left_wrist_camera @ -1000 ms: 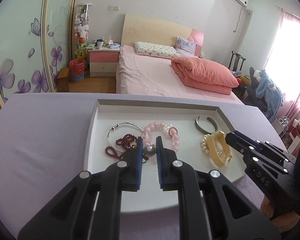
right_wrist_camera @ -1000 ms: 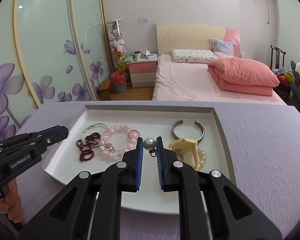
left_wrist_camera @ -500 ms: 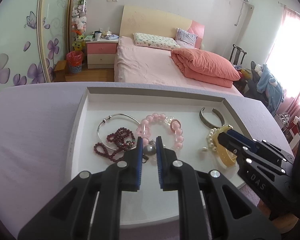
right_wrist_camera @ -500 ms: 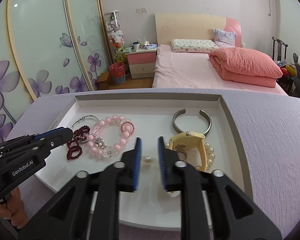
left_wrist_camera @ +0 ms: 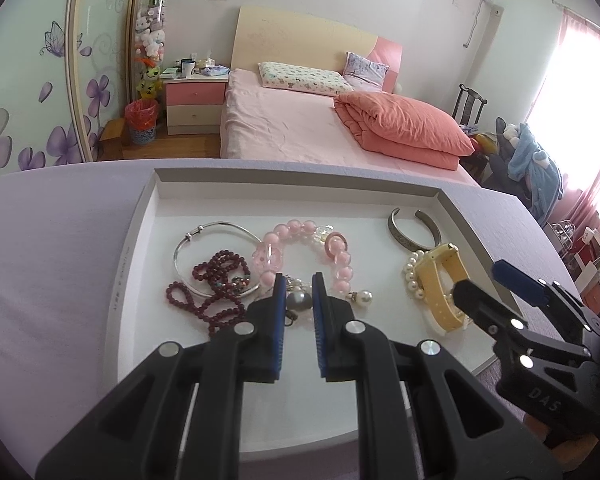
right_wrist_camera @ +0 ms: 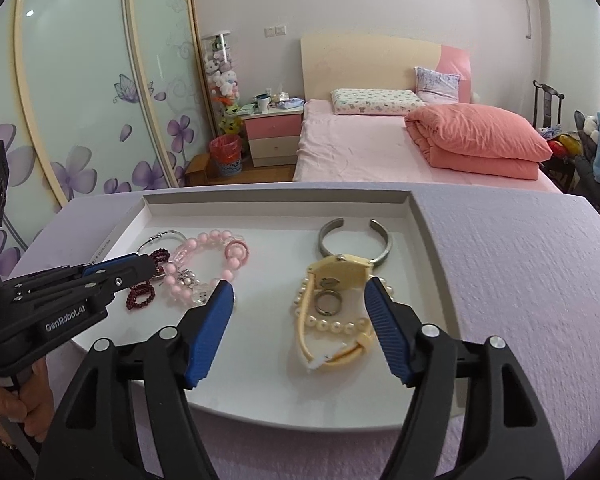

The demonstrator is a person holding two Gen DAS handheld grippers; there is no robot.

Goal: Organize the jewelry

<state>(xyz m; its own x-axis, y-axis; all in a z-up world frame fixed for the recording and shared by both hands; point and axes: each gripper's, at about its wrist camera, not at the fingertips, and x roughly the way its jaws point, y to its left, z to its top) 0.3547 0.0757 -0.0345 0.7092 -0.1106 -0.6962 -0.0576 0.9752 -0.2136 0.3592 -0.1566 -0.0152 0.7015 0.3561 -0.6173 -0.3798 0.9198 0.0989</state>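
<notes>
Jaws of the right gripper [right_wrist_camera: 298, 300] are opening, empty, its white pearl [left_wrist_camera: 365, 295] dropped in the tray [left_wrist_camera: 140, 216]; the left gripper [left_wrist_camera: 298, 294] clamps a grey pearl [left_wrist_camera: 299, 301].

1. Tray [right_wrist_camera: 428, 240] lies on the table [right_wrist_camera: 520, 280], centre frame in the right wrist view.
2. Left in tray: bangle [left_wrist_camera: 216, 236], bead strand [left_wrist_camera: 220, 280], bead bracelet [right_wrist_camera: 216, 256], overlapping.
3. Right in tray: cuff [right_wrist_camera: 356, 236] behind the watch [right_wrist_camera: 340, 276]; ring [right_wrist_camera: 328, 303] and pearl strand [right_wrist_camera: 332, 326] inside the watch strap's loop.
4. Bed [right_wrist_camera: 380, 152] behind the table, upper frame.
</notes>
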